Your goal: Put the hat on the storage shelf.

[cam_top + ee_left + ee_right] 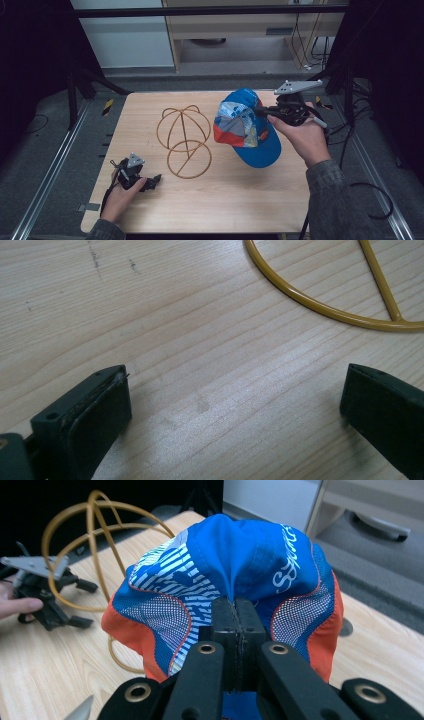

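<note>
The right gripper (265, 111) holds a blue cap (247, 127) above the right half of the bench (220, 200). Its fingers (226, 630) are pressed together on a fold of the cap's fabric, and the cap hangs clear of the wood, just right of a wire stand (184, 140). The left gripper (150, 181) rests low over the bench's front left part, its fingers (95, 410) spread with nothing between them, near the stand's ring base.

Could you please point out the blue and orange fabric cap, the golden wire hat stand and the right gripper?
Blue and orange fabric cap (262, 145), high view, brim.
Golden wire hat stand (189, 158), high view, base ring.
Right gripper (235, 625), right gripper view, closed jaw tips.
</note>
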